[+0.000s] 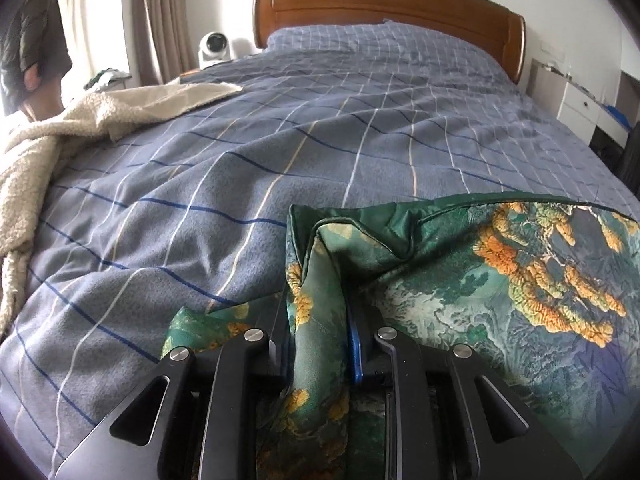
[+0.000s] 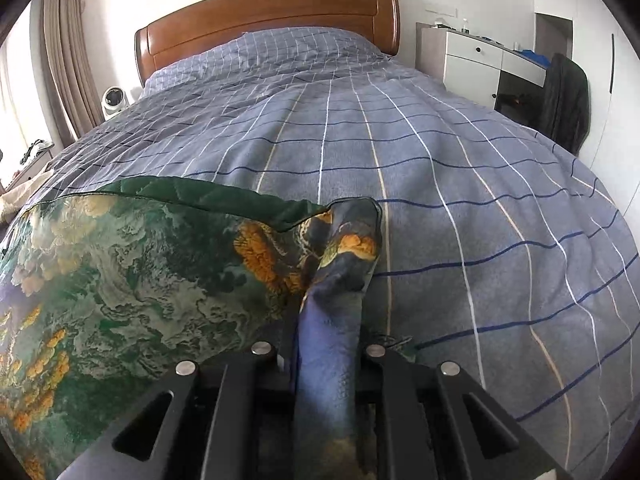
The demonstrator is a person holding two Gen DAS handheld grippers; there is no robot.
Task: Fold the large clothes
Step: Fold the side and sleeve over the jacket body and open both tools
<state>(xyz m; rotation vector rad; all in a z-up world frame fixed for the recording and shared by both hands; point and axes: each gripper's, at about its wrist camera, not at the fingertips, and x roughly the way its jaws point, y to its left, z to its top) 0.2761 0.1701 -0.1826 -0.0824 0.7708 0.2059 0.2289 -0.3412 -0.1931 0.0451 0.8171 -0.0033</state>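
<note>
left tongs [image 1: 320, 344] pinching a bunched corner of the green printed garment [image 1: 500, 280] | right tongs [image 2: 324, 344] pinching its opposite corner | garment [image 2: 120, 280] lying spread between them on the near end of the bed [image 2: 440, 200] | cream fleece blanket [image 1: 60, 132] lying at bed's left edge, well apart

The left tool [image 1: 320, 344] is matte black, with angular arms pierced by triangular cut-outs and four round silver screw heads; a blue pad lines its finger at 3 o'clock. The right tool [image 2: 320, 354] has the same black arms, cut-outs and silver screws.
</note>
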